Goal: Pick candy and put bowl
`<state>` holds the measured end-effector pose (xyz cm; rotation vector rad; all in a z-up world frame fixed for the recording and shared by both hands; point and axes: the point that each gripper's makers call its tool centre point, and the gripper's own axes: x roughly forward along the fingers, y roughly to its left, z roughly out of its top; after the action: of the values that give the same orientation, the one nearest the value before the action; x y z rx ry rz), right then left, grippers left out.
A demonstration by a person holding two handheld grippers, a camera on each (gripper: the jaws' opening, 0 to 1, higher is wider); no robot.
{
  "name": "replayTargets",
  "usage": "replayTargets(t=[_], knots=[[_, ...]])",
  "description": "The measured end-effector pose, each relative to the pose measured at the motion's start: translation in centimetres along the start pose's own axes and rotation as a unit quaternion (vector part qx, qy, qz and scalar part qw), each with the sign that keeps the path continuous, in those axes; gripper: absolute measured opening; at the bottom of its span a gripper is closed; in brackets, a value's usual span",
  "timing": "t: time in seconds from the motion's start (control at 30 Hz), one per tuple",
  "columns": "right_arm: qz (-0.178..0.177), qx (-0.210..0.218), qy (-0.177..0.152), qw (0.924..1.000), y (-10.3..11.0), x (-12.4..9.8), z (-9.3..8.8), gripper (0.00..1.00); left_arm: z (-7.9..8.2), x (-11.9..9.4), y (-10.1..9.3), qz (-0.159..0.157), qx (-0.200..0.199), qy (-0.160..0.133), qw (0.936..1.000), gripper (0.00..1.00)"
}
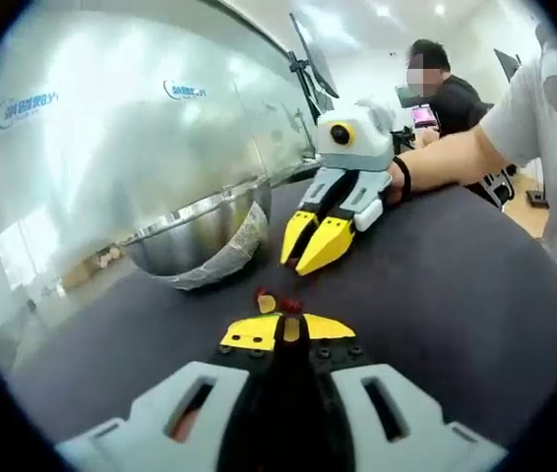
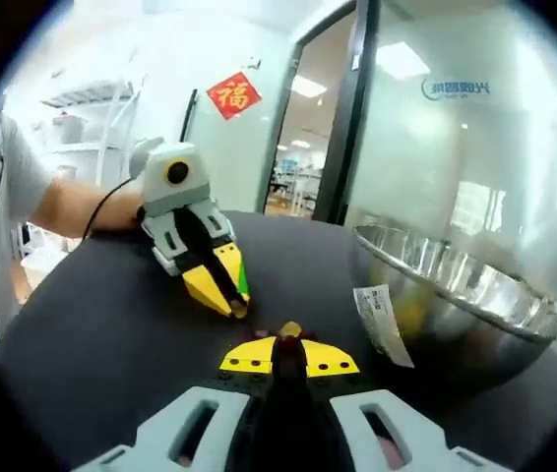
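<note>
Candy [image 1: 277, 305] looks light, small, slippery in wrapper; both grippers, left gripper [image 1: 288, 329] & right gripper [image 2: 288, 342], sit pressed together at it on tabletop [image 1: 436, 295] — pinch mid-body, near steel bowl [image 2: 456, 295].

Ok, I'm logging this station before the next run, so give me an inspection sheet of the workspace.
Surface: dark tabletop, bare where seen.
Job's things: steel bowl with a paper label; candy at the left gripper's tips.
Clutter: nothing seen.
Grippers: left gripper shut on candy; right gripper shut, something small at its tips.
Cables: thin cable along the person's arm.
Surroundings: glass wall, red door sign, seated person.
</note>
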<state>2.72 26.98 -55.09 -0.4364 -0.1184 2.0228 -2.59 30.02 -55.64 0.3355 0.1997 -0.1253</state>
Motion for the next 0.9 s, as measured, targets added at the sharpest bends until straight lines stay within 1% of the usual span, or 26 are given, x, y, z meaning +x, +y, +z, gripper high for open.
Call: replayTargets(t=[0.07, 0.1, 0.13, 0.17, 0.2, 0.23, 0.3, 0.33, 0.4, 0.47, 0.5, 0.57, 0.63, 0.7, 0.73, 0.8, 0.9], knots=[[-0.002, -0.019, -0.026, 0.9995, -0.5, -1.1, 1.4, 0.04, 1.2, -0.1, 0.9, 0.021, 0.003, -0.024, 0.9995, 0.02], [-0.009, -0.016, -0.034, 0.9993, -0.9, -1.4, 1.9, 0.04, 2.0, -0.2, 1.4, 0.031, 0.003, -0.039, 0.9987, 0.02], [-0.023, -0.006, -0.052, 0.9984, -1.8, -1.9, 2.7, 0.04, 3.0, -0.2, 2.0, 0.039, -0.01, -0.061, 0.9973, 0.02], [-0.033, 0.005, -0.07, 0.997, -2.7, -2.4, 3.4, 0.04, 4.3, -0.3, 3.2, 0.058, -0.024, -0.083, 0.9945, 0.01], [-0.041, 0.014, -0.084, 0.9955, -3.4, -2.8, 4.0, 0.04, 5.0, -0.3, 3.8, 0.068, -0.032, -0.093, 0.9928, 0.01], [-0.048, 0.02, -0.095, 0.9942, -4.1, -3.2, 4.4, 0.04, 6.0, -0.4, 4.5, 0.077, -0.027, -0.105, 0.9911, 0.01], [-0.06, 0.024, -0.107, 0.9921, -5.2, -3.9, 4.5, 0.04, 7.4, -0.2, 5.8, 0.093, -0.012, -0.108, 0.9897, 0.02], [-0.062, 0.025, -0.109, 0.9917, -5.5, -4.1, 4.4, 0.04, 8.0, 0.1, 6.4, 0.098, -0.002, -0.108, 0.9893, 0.02], [-0.066, 0.021, -0.112, 0.9913, -5.7, -4.4, 4.4, 0.04, 9.1, 1.0, 7.5, 0.1, -0.002, -0.11, 0.9889, 0.02], [-0.074, 0.015, -0.111, 0.991, -6.1, -4.6, 4.3, 0.04, 10.2, 2.2, 8.7, 0.11, 0.009, -0.114, 0.9873, 0.02], [-0.075, 0.015, -0.111, 0.9908, -6.1, -4.7, 4.4, 0.04, 10.5, 2.8, 9.1, 0.111, 0.013, -0.114, 0.9872, 0.02], [-0.075, 0.02, -0.117, 0.9901, -6.3, -5.0, 4.6, 0.04, 10.6, 4.1, 9.5, 0.112, 0.029, -0.103, 0.988, 0.04], [-0.074, 0.021, -0.12, 0.9897, -6.2, -5.1, 4.8, 0.04, 10.8, 5.3, 9.7, 0.11, 0.042, -0.097, 0.9883, 0.05], [-0.075, 0.019, -0.125, 0.9891, -6.2, -5.2, 5.2, 0.04, 10.8, 6.0, 9.6, 0.107, 0.048, -0.091, 0.9888, 0.05], [-0.076, 0.019, -0.127, 0.9888, -6.3, -5.3, 5.3, 0.04, 10.9, 6.5, 9.2, 0.102, 0.052, -0.089, 0.9895, 0.05], [-0.077, 0.019, -0.129, 0.9885, -6.3, -5.4, 5.4, 0.04, 10.9, 6.8, 8.8, 0.099, 0.058, -0.085, 0.9897, 0.05], [-0.083, 0.021, -0.127, 0.9882, -6.7, -5.6, 5.2, 0.03, 10.9, 6.2, 8.5, 0.095, 0.041, -0.093, 0.9903, 0.05]])
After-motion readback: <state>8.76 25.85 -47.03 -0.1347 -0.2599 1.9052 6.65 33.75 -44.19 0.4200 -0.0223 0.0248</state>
